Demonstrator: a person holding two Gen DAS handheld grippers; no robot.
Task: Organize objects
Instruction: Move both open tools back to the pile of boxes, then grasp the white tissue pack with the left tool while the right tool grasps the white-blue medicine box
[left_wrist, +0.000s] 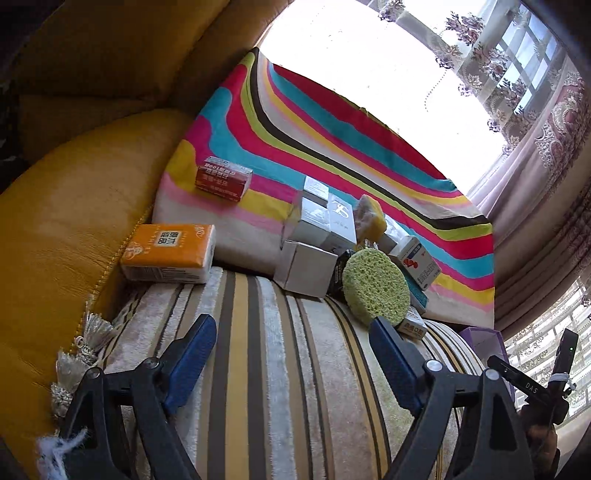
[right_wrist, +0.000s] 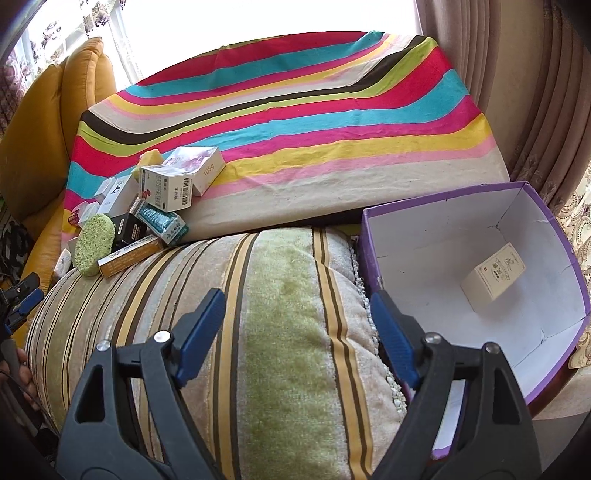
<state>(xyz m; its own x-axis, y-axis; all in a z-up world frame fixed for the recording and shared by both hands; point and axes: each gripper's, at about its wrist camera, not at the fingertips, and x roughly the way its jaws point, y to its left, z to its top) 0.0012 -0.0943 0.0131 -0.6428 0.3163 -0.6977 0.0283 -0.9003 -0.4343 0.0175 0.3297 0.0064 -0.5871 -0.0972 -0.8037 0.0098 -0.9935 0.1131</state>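
We hold the left gripper (left_wrist: 291, 336) and the right gripper (right_wrist: 297, 310) with jaws spread wide and empty, both over the striped cushion (right_wrist: 236, 332). At its far left edge, the green sponge (right_wrist: 94, 243) leans against a heap of small boxes (right_wrist: 166, 188). At its right edge, the purple box (right_wrist: 373, 240) contains one cream carton (right_wrist: 493, 275). Beyond lies the rainbow-striped cloth (right_wrist: 295, 122).
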